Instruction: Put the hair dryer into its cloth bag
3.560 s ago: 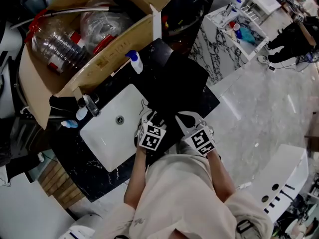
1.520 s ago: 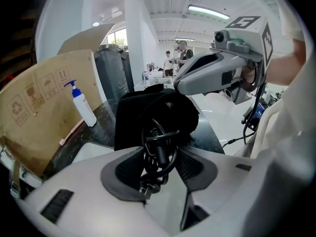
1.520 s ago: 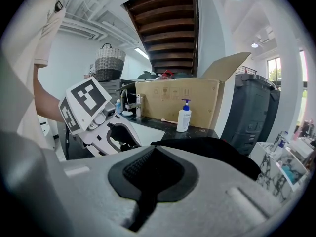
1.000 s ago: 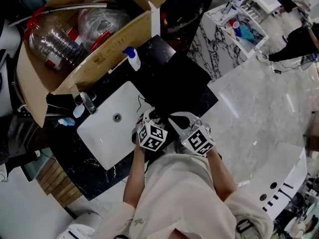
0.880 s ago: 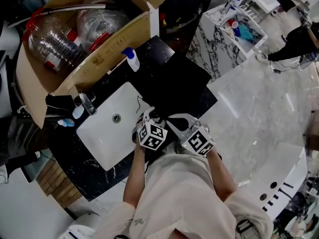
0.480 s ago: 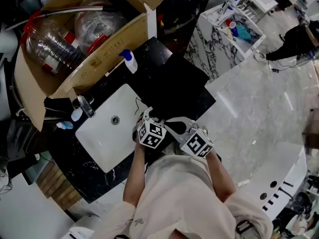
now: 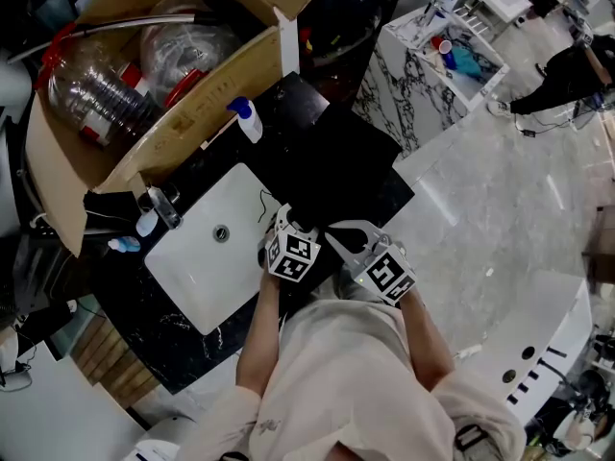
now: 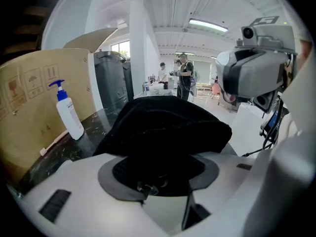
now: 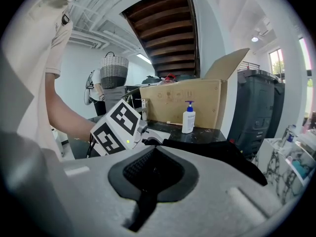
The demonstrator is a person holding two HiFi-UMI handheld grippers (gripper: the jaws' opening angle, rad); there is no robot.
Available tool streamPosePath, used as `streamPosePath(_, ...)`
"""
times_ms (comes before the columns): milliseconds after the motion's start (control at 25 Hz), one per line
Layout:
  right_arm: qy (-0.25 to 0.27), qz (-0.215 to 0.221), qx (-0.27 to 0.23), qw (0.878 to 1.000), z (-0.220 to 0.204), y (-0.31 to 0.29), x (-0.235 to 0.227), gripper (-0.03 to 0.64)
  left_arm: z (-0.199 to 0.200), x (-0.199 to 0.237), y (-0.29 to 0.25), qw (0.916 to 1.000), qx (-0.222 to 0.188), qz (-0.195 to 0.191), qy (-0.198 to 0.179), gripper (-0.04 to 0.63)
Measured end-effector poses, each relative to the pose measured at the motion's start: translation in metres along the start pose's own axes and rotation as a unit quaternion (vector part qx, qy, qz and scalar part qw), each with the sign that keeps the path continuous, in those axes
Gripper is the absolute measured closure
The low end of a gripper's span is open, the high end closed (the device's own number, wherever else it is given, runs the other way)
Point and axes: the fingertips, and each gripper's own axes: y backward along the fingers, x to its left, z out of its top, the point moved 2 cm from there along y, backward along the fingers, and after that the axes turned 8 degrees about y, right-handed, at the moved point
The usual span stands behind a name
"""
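L gripper (image 8: 158, 179) has edged a bit toward the cloth bag (image 8: 168, 127) vs a sec ago, and its jaws have just been opening. R gripper (image 9: 153, 174) hasn't budged.

Far left in the head view, a cardboard box (image 7: 211, 94) w/ clear plastic bottles (image 7: 96, 89) stands on the black surface (image 7: 159, 329). A white sink (image 7: 207, 267) w/ faucet (image 7: 161, 207) is set in next to it. A pump bottle (image 7: 248, 123) is upright btwn box and bag.

L gripper sits just right of the sink. Its jaws are slightly apart w/ the bag's near edge lying loose btwn them, plus a small metal fitting (image 8: 141, 186) on that edge.

The bag lies on the surface right of the sink as a rounded black hump. Its long axis runs side to side across the L gripper view, and its near edge faces both grippers. Can't tell if the hair dryer is inside.

R gripper is just beside the L one, its jaws pinched on the bag's edge. From there the cloth stretches off right and tapers to a corner (image 9: 261, 181).
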Motion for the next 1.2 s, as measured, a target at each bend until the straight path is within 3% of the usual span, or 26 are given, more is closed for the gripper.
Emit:
streamPosePath(280, -0.009, -0.024, 0.002, 1.000, -0.006, 0.006, -0.007, 0.612, -0.009, 0.000, 0.015, 0.9997, -0.001, 0.003, 0.023, 0.348)
streamPosePath(680, -0.031, -0.060, -0.001, 0.998, -0.016, 0.017, -0.015, 0.612, -0.018, 0.006, 0.058, 0.9976, -0.021, 0.047, 0.047, 0.344)
streamPosePath(920, -0.036, -0.085, -0.010, 0.996, -0.013, 0.019, -0.016, 0.612, -0.012, 0.010, 0.086, 0.9921, -0.068, 0.088, 0.057, 0.376)
streamPosePath(1200, -0.029, -0.100, -0.057, 0.993, 0.013, 0.030, -0.023, 0.612, 0.021, 0.017, 0.127, 0.9777, -0.153, 0.118, 0.082, 0.449)
